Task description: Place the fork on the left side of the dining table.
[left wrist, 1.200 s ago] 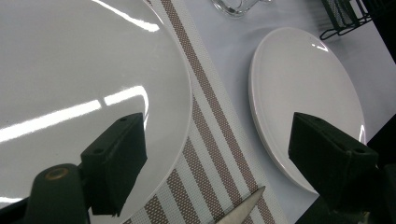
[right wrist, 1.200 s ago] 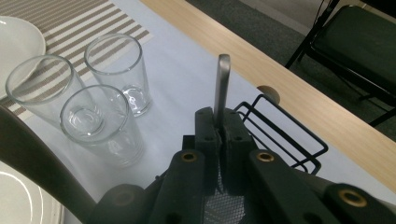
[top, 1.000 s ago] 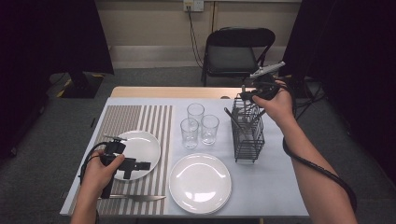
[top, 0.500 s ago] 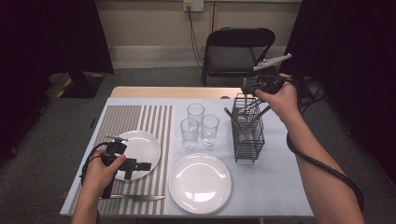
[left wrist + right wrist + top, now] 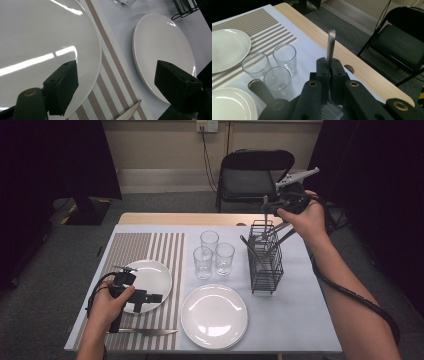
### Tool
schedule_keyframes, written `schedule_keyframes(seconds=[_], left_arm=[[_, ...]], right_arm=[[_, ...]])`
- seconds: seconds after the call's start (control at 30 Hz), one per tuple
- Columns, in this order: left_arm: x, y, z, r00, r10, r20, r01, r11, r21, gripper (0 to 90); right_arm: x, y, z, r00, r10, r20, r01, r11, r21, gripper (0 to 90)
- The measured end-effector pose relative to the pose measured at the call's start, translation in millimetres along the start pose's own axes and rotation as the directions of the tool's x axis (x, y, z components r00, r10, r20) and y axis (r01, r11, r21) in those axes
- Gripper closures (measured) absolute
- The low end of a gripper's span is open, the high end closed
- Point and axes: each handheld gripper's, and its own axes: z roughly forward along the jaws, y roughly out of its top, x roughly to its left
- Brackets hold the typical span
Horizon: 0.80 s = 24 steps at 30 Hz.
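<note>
In the high view, the right gripper (image 5: 270,210) hangs at the upper right of the frame, above the black wire cutlery basket (image 5: 265,257) that stands right of centre on the white table (image 5: 300,320). Its jaws are clamped flat on the handle of a metal utensil (image 5: 331,46), which rises upright in the middle of the right gripper view; its working end is hidden. The left gripper (image 5: 150,298) rests low at the lower left, jaws wide apart and holding nothing, over the rim of a white plate (image 5: 150,277) on the striped placemat (image 5: 145,245). A knife (image 5: 150,332) lies below it.
</note>
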Motion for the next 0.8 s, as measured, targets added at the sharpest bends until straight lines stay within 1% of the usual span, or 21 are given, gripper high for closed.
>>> schedule_keyframes(seconds=[0.07, 0.2, 0.23, 0.3, 0.33, 0.43, 0.57, 0.7, 0.73, 0.8], left_arm=[[-0.5, 0.1, -0.3, 1.0, 0.0, 0.0, 0.0, 1.0, -0.003, 18.8], [-0.2, 0.1, -0.9, 1.0, 0.0, 0.001, 0.0, 1.0, -0.005, 18.8], [-0.2, -0.1, -0.8, 1.0, -0.002, -0.004, 0.002, 1.0, -0.005, 18.8], [0.0, -0.1, -0.7, 1.0, 0.001, -0.006, -0.001, 1.0, -0.001, 18.8], [0.1, -0.1, -0.4, 1.0, 0.002, -0.001, -0.002, 1.0, 0.0, 18.8], [-0.2, 0.1, -0.1, 1.0, 0.005, -0.002, -0.005, 1.0, 0.001, 18.8], [-1.2, 0.2, 0.2, 1.0, 0.002, -0.001, -0.002, 1.0, 0.0, 18.8], [-2.0, 0.0, 1.2, 1.0, -0.003, 0.0, 0.003, 1.0, 0.001, 18.8], [-1.5, 0.1, 1.0, 1.0, 0.007, -0.001, -0.007, 0.9999, 0.007, 18.8], [-2.1, 0.1, 0.8, 1.0, 0.003, 0.0, -0.003, 1.0, 0.003, 18.8]], right_arm=[[0.2, 2.5, -2.5, 1.0, 0.003, -0.002, -0.003, 1.0, -0.004, 87.8], [1.0, 7.3, -7.1, 0.9999, -0.01, -0.002, 0.01, 1.0, -0.01, 87.8], [1.9, 8.3, -8.4, 1.0, -0.004, -0.006, 0.004, 1.0, -0.007, 87.8], [2.2, 9.3, -9.6, 0.9999, -0.013, -0.009, 0.013, 1.0, -0.006, 87.8], [2.5, 9.6, -10.5, 0.9999, -0.014, -0.01, 0.014, 1.0, -0.008, 87.8], [3.9, 10.5, -13.1, 0.9999, -0.007, -0.016, 0.007, 1.0, -0.01, 87.8], [4.7, 13.1, -16.7, 0.9996, -0.016, -0.024, 0.016, 1.0, -0.021, 87.8], [7.3, 15.1, -20.4, 0.9992, -0.023, -0.031, 0.023, 1.0, -0.015, 87.8], [7.7, 15.6, -20.8, 0.999, -0.033, -0.029, 0.032, 0.999, -0.018, 87.8], [9.1, 16.3, -22.9, 0.999, -0.029, -0.034, 0.029, 0.999, -0.016, 87.8]])
